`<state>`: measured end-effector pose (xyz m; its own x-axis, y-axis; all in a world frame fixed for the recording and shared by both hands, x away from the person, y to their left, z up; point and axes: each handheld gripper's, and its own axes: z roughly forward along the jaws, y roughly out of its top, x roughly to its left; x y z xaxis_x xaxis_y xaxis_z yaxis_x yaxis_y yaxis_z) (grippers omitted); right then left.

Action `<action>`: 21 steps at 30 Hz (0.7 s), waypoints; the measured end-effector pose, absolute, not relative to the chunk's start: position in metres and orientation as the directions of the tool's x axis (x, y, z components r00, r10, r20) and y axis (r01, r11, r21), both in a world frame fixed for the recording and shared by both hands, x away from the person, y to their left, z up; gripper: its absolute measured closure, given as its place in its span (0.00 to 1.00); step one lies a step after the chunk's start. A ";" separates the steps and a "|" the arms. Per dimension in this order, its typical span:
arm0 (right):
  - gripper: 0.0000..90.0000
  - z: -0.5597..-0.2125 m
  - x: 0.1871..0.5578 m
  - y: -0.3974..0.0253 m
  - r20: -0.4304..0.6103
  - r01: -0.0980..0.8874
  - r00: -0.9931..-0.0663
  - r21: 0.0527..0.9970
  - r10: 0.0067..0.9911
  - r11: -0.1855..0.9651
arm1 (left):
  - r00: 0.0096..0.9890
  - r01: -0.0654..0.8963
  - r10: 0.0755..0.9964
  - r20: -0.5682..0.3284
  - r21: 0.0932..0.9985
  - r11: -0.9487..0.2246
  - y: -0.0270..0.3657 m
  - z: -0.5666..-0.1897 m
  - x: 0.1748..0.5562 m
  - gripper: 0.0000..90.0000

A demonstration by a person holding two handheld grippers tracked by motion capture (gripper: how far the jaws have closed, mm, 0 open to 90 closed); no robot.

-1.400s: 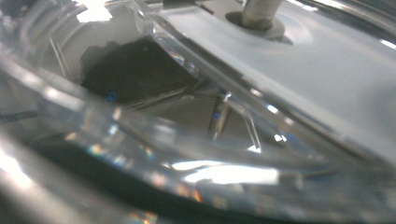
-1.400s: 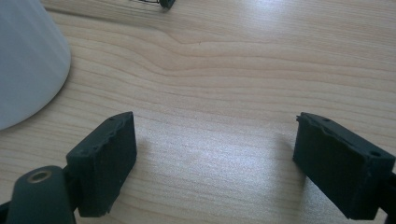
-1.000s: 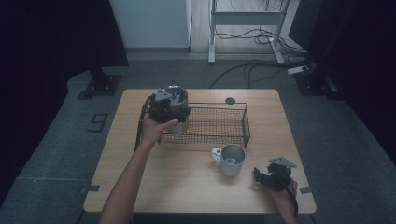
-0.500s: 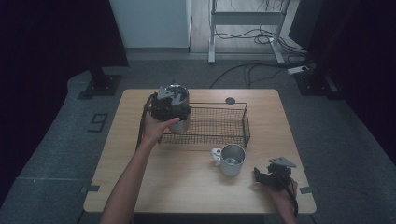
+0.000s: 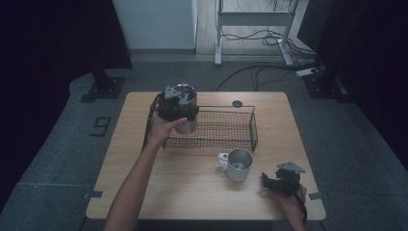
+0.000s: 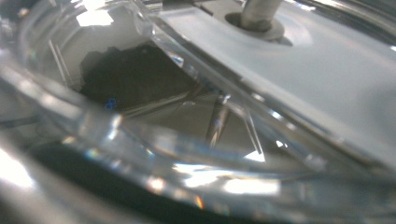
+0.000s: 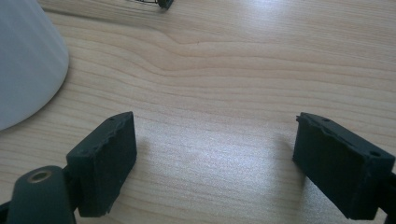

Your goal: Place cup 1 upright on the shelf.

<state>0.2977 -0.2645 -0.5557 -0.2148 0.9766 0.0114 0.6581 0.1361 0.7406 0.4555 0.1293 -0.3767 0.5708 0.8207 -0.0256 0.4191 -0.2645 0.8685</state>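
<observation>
Left gripper (image 5: 179,107) clamps a glass jar (image 5: 186,111) over the wire basket (image 5: 239,130). Right gripper (image 5: 279,180) rests wide open beside the mug (image 5: 238,164).

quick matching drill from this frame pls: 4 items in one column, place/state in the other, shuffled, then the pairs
Items:
1. left gripper
2. right gripper
3. white mug
4. wire basket

Places/states:
A. stands upright on the bare table, in front of the basket
B. low over the table's near right corner, jaws wide apart, nothing between them
C. black mesh, on the middle of the table
D. over the basket's left end, at a glass cup

Pairs: 1-D, 2-B, 3-A, 4-C
</observation>
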 end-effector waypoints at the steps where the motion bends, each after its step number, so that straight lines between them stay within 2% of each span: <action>1: 0.15 -0.556 0.298 -0.264 0.012 0.658 -0.215 0.740 0.977 0.136 | 0.571 0.417 0.821 -0.026 0.870 -0.263 0.129 -0.376 0.457 0.04; 10: 0.15 -0.556 0.297 -0.264 0.011 0.660 -0.209 0.740 0.978 0.133 | 0.561 0.422 0.828 -0.027 0.869 -0.257 0.128 -0.372 0.466 0.04; 21: 0.15 -0.556 0.297 -0.264 0.010 0.660 -0.209 0.740 0.978 0.133 | 0.545 0.447 0.837 -0.037 0.858 -0.253 0.126 -0.385 0.480 0.04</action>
